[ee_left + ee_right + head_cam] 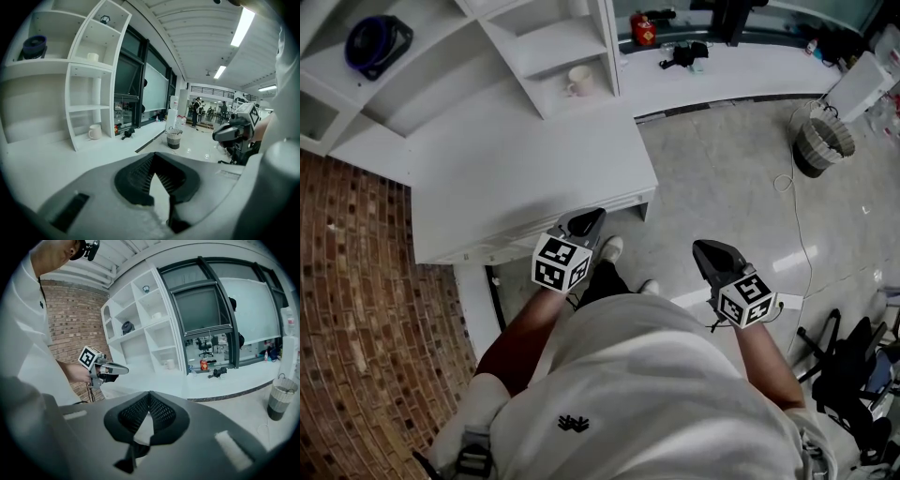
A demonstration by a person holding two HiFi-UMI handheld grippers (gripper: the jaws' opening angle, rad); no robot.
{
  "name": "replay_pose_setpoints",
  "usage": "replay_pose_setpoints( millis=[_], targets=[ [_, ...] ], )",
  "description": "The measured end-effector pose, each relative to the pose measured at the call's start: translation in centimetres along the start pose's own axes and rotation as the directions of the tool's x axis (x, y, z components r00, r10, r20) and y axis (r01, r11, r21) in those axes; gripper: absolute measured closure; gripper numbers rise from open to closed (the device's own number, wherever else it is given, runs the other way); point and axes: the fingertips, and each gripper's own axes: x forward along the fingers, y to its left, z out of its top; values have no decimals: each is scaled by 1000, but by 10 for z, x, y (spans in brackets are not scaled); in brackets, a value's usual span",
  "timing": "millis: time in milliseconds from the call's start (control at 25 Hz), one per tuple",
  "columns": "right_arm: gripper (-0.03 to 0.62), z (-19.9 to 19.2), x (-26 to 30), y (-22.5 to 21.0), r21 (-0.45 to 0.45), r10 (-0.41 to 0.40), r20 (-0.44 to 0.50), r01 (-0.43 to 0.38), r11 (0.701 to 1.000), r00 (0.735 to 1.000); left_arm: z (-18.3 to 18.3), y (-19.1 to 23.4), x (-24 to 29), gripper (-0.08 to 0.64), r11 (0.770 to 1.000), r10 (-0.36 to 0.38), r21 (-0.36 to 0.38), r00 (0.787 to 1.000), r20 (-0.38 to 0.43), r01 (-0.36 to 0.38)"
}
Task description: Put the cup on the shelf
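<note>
A pale cup (578,82) stands upright in a lower compartment of the white shelf unit (534,42). It also shows as a cup (95,131) in the left gripper view and as a cup (168,364) in the right gripper view. My left gripper (586,223) hovers at the near edge of the white counter (516,178), shut, with nothing between its jaws. My right gripper (705,248) hangs over the floor to the right, also shut and empty. Both are far from the cup. Each gripper view shows its own jaws meeting at the tips, the left gripper (153,155) and the right gripper (149,393).
A dark blue round object (377,42) sits on an upper shelf. A woven bin (822,145) stands on the floor at the right, with a cable beside it. Small items lie on the window ledge (675,52). A brick wall (356,309) is at the left.
</note>
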Motion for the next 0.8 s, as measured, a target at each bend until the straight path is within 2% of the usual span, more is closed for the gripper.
replay_pose_setpoints(
  millis=[800],
  targets=[
    [581, 6, 5, 20, -42, 17, 14, -17, 999, 1000, -10, -40, -23, 554, 995, -97, 4, 995, -19, 97]
  ],
)
